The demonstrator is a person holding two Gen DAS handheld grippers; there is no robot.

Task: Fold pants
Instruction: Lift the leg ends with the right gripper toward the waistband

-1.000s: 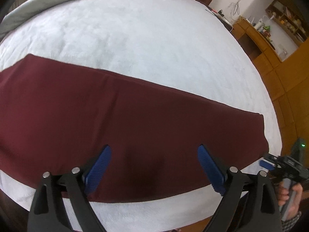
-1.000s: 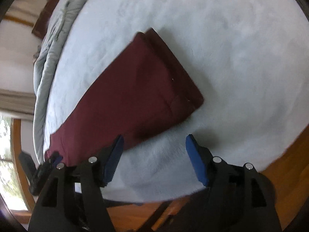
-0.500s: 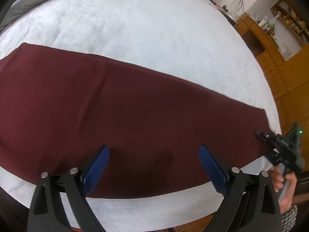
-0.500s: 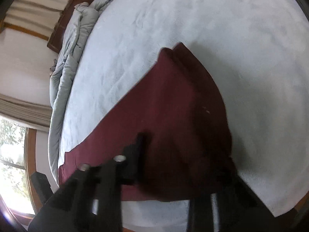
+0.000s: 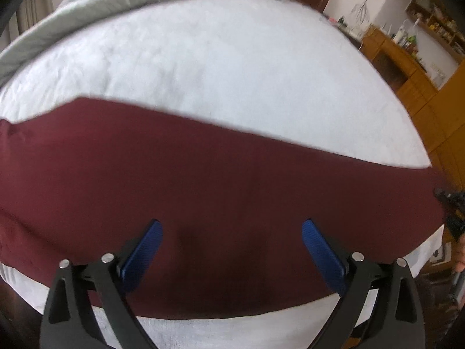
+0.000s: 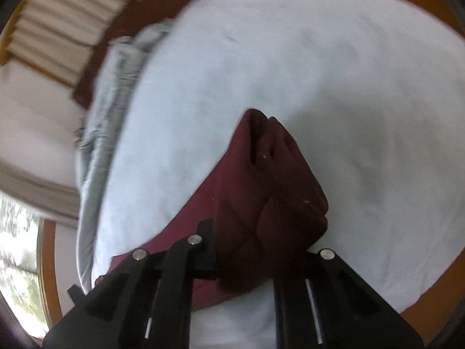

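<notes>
Dark red pants (image 5: 203,192) lie as a long folded band across a white bed (image 5: 221,67). My left gripper (image 5: 232,244) is open and empty, its blue pads (image 5: 142,253) hovering just above the pants' near edge. In the right wrist view the pants' end (image 6: 270,192) is bunched and lifted off the bed, with cloth filling the space between the jaws. My right gripper (image 6: 247,261) is shut on that end; its pads are hidden by the cloth. The right gripper also shows at the right edge of the left wrist view (image 5: 452,203).
A grey duvet (image 5: 122,3) is heaped along the bed's far side. Wooden cabinets and shelves (image 5: 407,67) stand beyond the bed at right. Wooden floor (image 6: 453,279) shows past the bed's edge. A window and curtains (image 6: 26,250) are at left.
My right gripper moved onto the pants' end, closed on it and lifted it, so the cloth bunches up. My left gripper stayed open over the pants and shifted only slightly.
</notes>
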